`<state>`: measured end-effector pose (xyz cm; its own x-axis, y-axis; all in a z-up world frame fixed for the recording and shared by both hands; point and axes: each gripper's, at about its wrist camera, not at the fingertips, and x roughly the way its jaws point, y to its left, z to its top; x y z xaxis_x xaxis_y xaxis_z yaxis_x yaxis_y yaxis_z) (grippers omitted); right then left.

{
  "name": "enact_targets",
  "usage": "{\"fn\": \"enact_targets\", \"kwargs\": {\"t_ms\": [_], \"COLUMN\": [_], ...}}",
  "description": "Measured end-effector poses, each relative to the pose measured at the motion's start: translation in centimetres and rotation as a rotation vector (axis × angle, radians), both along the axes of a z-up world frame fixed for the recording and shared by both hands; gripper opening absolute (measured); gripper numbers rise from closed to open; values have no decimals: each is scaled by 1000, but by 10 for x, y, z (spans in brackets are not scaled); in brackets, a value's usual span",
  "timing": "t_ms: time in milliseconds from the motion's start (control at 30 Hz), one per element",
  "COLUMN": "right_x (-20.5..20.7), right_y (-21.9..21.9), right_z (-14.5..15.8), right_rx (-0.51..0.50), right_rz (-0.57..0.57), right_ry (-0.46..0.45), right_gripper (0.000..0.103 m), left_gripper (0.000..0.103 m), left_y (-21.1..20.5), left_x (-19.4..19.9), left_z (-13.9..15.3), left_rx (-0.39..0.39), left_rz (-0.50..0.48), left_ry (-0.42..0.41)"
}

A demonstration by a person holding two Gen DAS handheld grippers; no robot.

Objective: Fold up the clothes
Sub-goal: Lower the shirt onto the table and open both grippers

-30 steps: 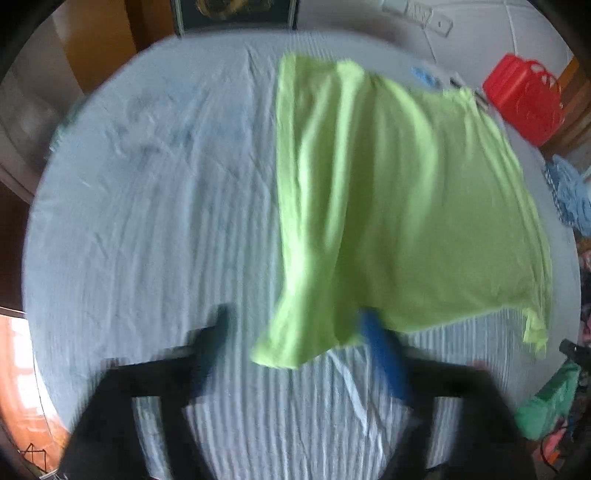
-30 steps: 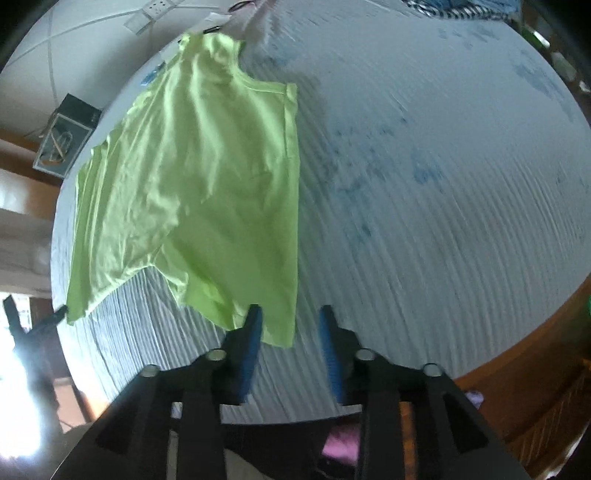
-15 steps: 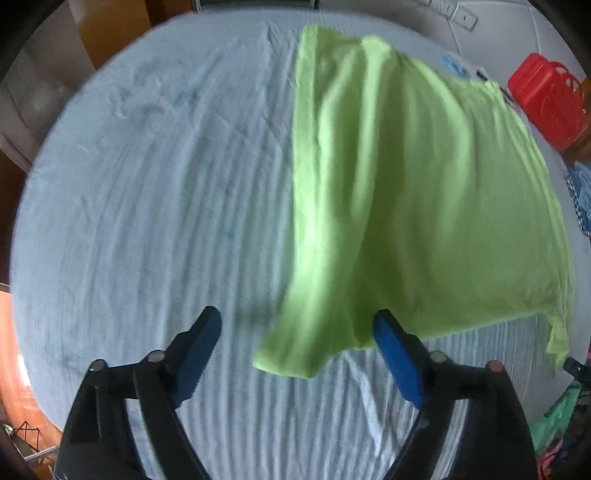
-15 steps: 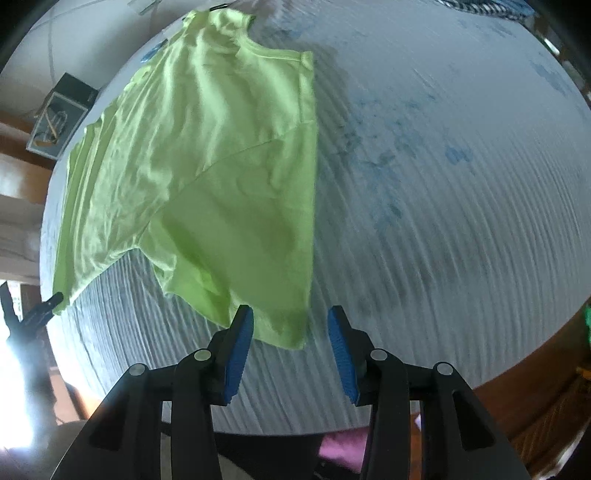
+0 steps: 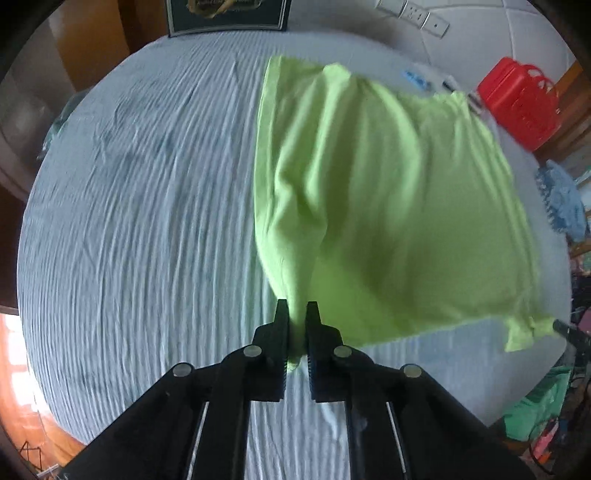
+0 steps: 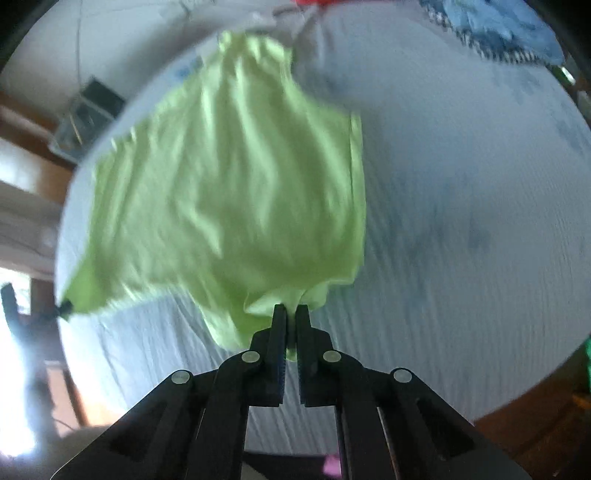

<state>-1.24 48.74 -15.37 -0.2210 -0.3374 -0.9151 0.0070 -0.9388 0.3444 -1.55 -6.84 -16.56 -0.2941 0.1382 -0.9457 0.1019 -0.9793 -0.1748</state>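
Both jaws just closed: left gripper (image 5: pixel 296 314) and right gripper (image 6: pixel 290 314) each pinching lime t-shirt (image 5: pixel 388 206) near corners. Fold just starting; rest flat on bed (image 5: pixel 140 221).

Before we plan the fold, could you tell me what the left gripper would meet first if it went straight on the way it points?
Probably the lime-green shirt already pinched in the left gripper, then the striped bedsheet beneath; depth is unclear.

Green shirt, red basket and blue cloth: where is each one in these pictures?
green shirt (image 5: pixel 388 206), left wrist view, middle of the spread fabric.
red basket (image 5: pixel 517 101), left wrist view, its side wall.
blue cloth (image 6: pixel 495 27), right wrist view, its crumpled middle.
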Motion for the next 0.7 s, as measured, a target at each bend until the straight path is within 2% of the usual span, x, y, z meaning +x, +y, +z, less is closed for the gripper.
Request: {"fn": "enact_targets", "kwargs": {"t_ms": [133, 267, 367, 400, 467, 500, 533, 700], "right_x": [-60, -121, -148, -151, -158, -160, -157, -129], "right_y": [1, -19, -26, -26, -27, -27, -25, -1], "right_z": [25, 21, 18, 19, 21, 22, 22, 6], "right_rx": [-31, -39, -60, -62, -67, -71, -76, -57], "right_rz": [-1, 6, -5, -9, -19, -23, -25, -74], "right_ry": [54, 58, 63, 72, 89, 96, 101, 76], "right_gripper": [5, 6, 21, 23, 23, 23, 23, 23], "left_gripper": [8, 8, 9, 15, 39, 58, 65, 66], "left_y": [-8, -14, -21, -24, -29, -31, -33, -56], "left_x": [-38, -80, -98, -100, -96, -91, -86, -68], "left_z": [-1, -22, -30, -29, -17, -8, 0, 7], "left_rx": [1, 3, 30, 37, 23, 13, 2, -64], "left_rz": [3, 48, 100, 113, 130, 140, 151, 186], "left_ry": [0, -46, -65, -65, -20, 8, 37, 104]}}
